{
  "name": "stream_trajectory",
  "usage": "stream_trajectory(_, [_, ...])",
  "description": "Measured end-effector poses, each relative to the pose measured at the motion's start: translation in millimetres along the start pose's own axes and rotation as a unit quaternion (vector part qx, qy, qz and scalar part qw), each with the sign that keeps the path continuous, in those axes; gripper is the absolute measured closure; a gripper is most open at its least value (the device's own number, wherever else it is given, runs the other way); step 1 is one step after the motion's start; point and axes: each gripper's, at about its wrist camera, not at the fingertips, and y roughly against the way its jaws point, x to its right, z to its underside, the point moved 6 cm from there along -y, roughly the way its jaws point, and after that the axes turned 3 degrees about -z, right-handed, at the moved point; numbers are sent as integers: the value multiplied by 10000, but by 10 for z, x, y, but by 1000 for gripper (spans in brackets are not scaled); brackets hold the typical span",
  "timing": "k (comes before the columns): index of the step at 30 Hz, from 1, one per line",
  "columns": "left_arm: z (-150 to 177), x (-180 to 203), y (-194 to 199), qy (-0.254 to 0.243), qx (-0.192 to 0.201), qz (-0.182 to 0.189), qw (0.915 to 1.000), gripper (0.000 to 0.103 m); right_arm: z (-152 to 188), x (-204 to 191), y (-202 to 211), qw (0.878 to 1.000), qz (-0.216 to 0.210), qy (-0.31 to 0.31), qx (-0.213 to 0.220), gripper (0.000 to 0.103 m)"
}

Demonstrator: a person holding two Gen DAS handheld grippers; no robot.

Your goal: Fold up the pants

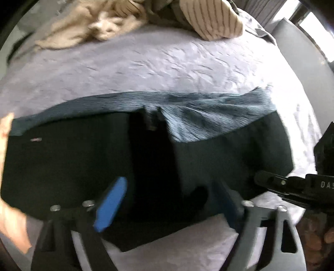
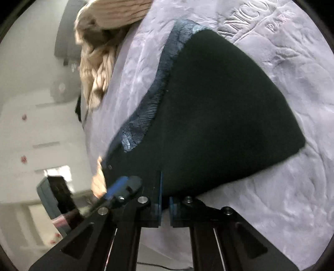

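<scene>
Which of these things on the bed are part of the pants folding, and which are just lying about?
Part of the job:
- dark pants with fuzzy blue lining
- left claw, open over the pants
- right claw, nearly shut at the pants' edge

Just lying about:
- beige knit garment
- striped cushion
- lilac bedspread, the work surface

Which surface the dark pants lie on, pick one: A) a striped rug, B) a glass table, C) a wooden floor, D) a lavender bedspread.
D: the dark pants lie spread across the wrinkled lavender bedspread, which shows around them on all sides in both wrist views, while the right gripper pinches their near edge.
</scene>
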Motion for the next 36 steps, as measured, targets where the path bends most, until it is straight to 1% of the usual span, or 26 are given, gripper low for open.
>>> stream_trajectory(1, [39,-49,-40,58,-60,-158,9998,15,23,63,-60,9999,38,-93,-21,98])
stream_trajectory(3, [84,-158,-105,264,-278,-303,9988,15,-40,193,-197,9994,-42,-336,57,98])
stream_trajectory(4, [74,-202,-86,388,-283,-319,9983,15,-82,242,-266,9992,-49,-396,64,98])
stream_trajectory(6, [16,-241,20,415,-98,-397,9983,15,-147,232,-326,9994,117,-320,-11,97])
stream_trajectory(7, [-29,-238,98,350,39,-471,9983,15,-150,166,-325,9996,214,-173,-99,93])
stream_trajectory(8, [-73,-217,168,284,161,-506,9982,15,-112,88,-290,9992,303,21,-247,83])
stream_trajectory(9, [-89,-191,192,246,221,-509,9982,15,-66,-17,-254,9979,363,284,-450,78])
stream_trajectory(10, [-132,-141,229,184,291,-493,9982,15,-12,-124,-181,9960,361,585,-570,78])
stream_trajectory(11, [-164,-88,239,132,329,-473,9983,15,12,-237,-104,9938,350,882,-582,78])
stream_trajectory(12, [-200,-23,233,76,360,-451,9983,15,27,-316,-4,9917,348,1120,-522,78])
stream_trajectory(13, [-249,49,209,18,374,-445,9983,15,-11,-432,140,9875,443,1485,-280,78])
stream_trajectory(15, [-318,189,92,-94,282,-437,9986,15,-179,-482,310,9808,794,1774,163,78])
stream_trajectory(16, [-328,250,-14,-151,196,-493,9985,15,-309,-458,340,9793,944,1756,353,78])
stream_trajectory(18, [-312,287,-246,-254,-73,-747,9969,15,-561,-344,323,9791,1128,1607,536,76])
stream_trajectory(19, [-250,276,-353,-264,-275,-853,9956,15,-688,-227,253,9789,1272,1504,544,72])
stream_trajectory(20, [-195,251,-385,-210,-368,-861,9954,15,-766,-65,124,9804,1405,1327,374,72])
stream_trajectory(22, [-106,188,-347,-109,-402,-812,9958,15,-760,116,-69,9840,1466,1003,110,72])
stream_trajectory(23, [-77,163,-316,-129,-384,-835,9957,15,-751,130,-64,9842,1447,995,216,72])
stream_trajectory(24, [-51,133,-270,-159,-368,-868,9954,15,-711,78,-52,9818,1479,1153,299,72])
stream_trajectory(25, [-15,94,-208,-180,-367,-907,9950,15,-674,33,-58,9794,1539,1279,257,71])
stream_trajectory(27, [25,44,-128,-192,-372,-925,9948,15,-576,-34,-65,9748,1663,1477,166,67])
stream_trajectory(29, [56,-23,-3,-175,-307,-996,9944,15,-493,-165,-66,9690,1778,1710,98,55])
stream_trajectory(31, [75,-74,79,-137,-261,-1044,9941,15,-451,-276,-110,9636,1899,1883,57,49])
stream_trajectory(34, [83,-112,231,-64,-201,-1043,9943,15,-314,-357,15,9605,1950,1986,26,44])
stream_trajectory(36, [106,-133,297,-42,-165,-1028,9946,15,-207,-395,75,9607,1934,1993,-23,39])
